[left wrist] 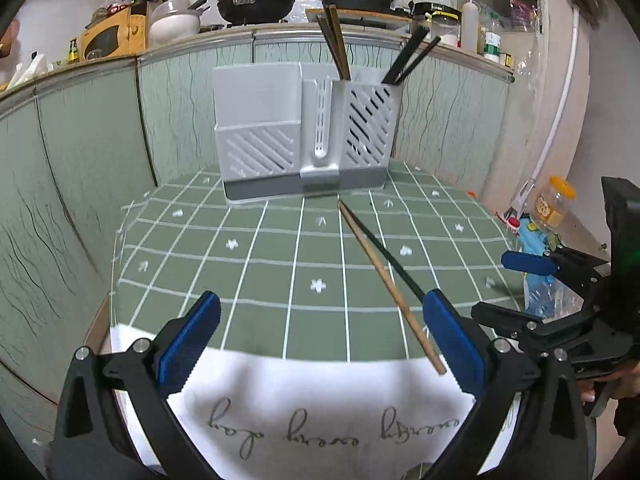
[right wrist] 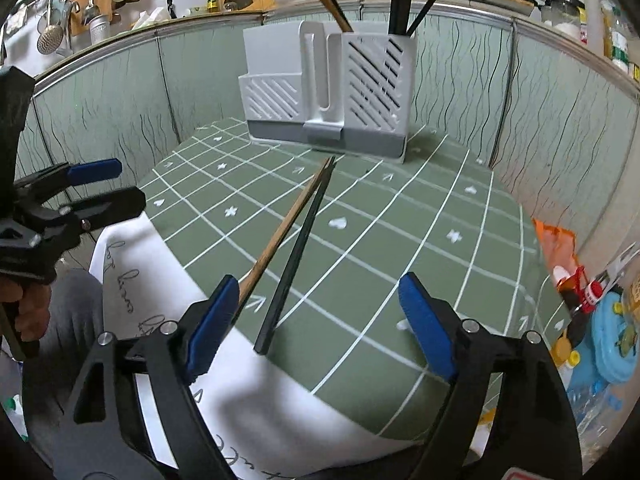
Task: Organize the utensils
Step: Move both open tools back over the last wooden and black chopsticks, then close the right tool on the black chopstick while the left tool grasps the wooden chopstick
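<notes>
wooden chopstick (right wrist: 280, 236): lies slantwise at centre frame on the green cloth (right wrist: 400, 240), its thick end passing behind the left pad of the right gripper (right wrist: 320, 320); light, stiff and thin, likely to roll.
black chopstick (right wrist: 298, 252): just beside the wooden one, tips meeting near the rack; its butt end sits between the right jaws, lower centre; probably smooth and slippery.
rack (right wrist: 332, 88): upper centre, well apart from the loose pair; other chopsticks already stand in its right bin.
right gripper: jaws wide, nothing pinched; pads touch neither stick as far as I can tell.
left gripper (left wrist: 320, 344): jaws wide, empty, lower centre of its own view.
hold: I'd pinch one stick near its thick end, across its width, square to the pads.
</notes>
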`<action>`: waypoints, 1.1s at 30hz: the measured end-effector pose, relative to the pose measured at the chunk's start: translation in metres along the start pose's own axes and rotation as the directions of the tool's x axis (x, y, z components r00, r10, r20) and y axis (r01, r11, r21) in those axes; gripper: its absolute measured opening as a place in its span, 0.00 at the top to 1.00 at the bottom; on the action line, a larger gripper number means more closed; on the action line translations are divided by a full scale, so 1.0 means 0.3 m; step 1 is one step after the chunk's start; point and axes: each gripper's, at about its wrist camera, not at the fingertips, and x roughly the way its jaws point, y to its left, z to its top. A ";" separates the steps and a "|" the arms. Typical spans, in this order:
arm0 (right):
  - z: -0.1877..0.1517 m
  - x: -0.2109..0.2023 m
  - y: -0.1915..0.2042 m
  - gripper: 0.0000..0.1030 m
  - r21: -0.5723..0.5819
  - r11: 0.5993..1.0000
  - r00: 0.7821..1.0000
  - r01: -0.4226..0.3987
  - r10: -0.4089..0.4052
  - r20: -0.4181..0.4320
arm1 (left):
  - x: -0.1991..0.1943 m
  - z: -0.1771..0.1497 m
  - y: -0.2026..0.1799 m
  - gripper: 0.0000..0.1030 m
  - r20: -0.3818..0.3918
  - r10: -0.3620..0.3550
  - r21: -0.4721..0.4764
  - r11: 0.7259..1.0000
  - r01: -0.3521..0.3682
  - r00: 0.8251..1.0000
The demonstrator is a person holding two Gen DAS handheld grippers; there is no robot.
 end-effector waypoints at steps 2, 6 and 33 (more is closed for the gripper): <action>-0.014 0.006 0.006 0.24 -0.001 1.000 1.000 0.004 -0.004 -0.002 | 0.004 -0.018 -0.009 0.04 -0.001 0.010 0.010 1.000 -0.010 1.000; -0.040 0.013 0.018 0.24 -0.003 1.000 1.000 0.012 -0.012 -0.012 | 0.010 -0.041 -0.013 0.04 -0.002 0.020 0.021 1.000 -0.020 1.000; -0.083 0.101 0.080 0.94 0.040 0.998 0.998 0.053 -0.052 -0.021 | 0.027 -0.106 0.009 0.04 -0.028 0.037 -0.045 0.998 -0.038 0.999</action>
